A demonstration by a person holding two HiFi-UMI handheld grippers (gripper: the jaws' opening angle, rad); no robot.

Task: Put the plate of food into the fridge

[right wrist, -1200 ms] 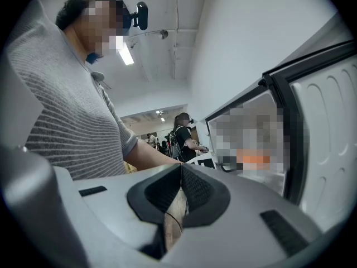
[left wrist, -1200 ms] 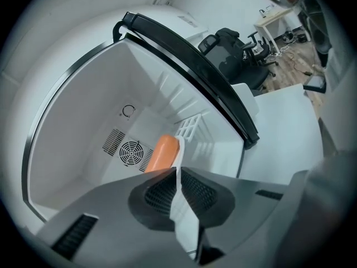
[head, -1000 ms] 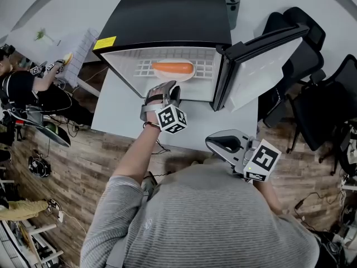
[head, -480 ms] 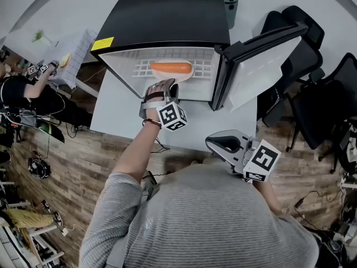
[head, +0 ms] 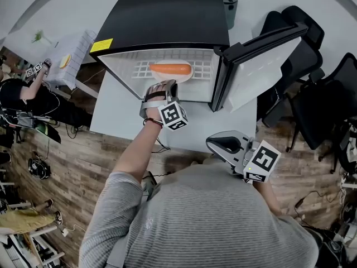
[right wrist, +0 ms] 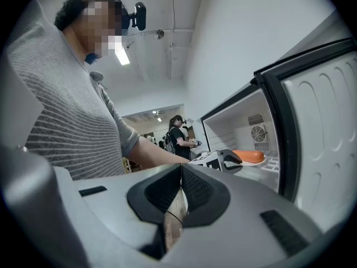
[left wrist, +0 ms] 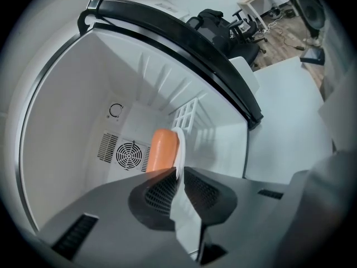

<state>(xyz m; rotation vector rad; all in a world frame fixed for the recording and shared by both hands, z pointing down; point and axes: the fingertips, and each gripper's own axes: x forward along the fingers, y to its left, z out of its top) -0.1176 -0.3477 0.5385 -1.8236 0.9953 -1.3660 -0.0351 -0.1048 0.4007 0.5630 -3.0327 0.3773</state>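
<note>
the plate (head: 189, 75), carrying one long orange piece of food (head: 170, 68), sits on the white wire shelf (head: 204, 66) inside the open mini fridge (head: 167, 15), near the shelf's front; the left gripper (head: 163, 86) has the plate's near rim between its jaws, which are closing, and in the left gripper view the pads appear to bear on that rim from both sides; the step in hand looks like seating the plate, so it is best kept level, nudged further back until its whole base rests on the wires, then let go fully before the gripper draws straight out, lest the rim be dragged forward; the right gripper (head: 226, 144) hangs low near the person's body, jaws together on nothing, well placed to swing the door (head: 262, 60) to; as for writing, a yellow sticker (head: 104, 43) sits on the fridge's top corner, its print too small to read; no brand name can be made out.
</note>
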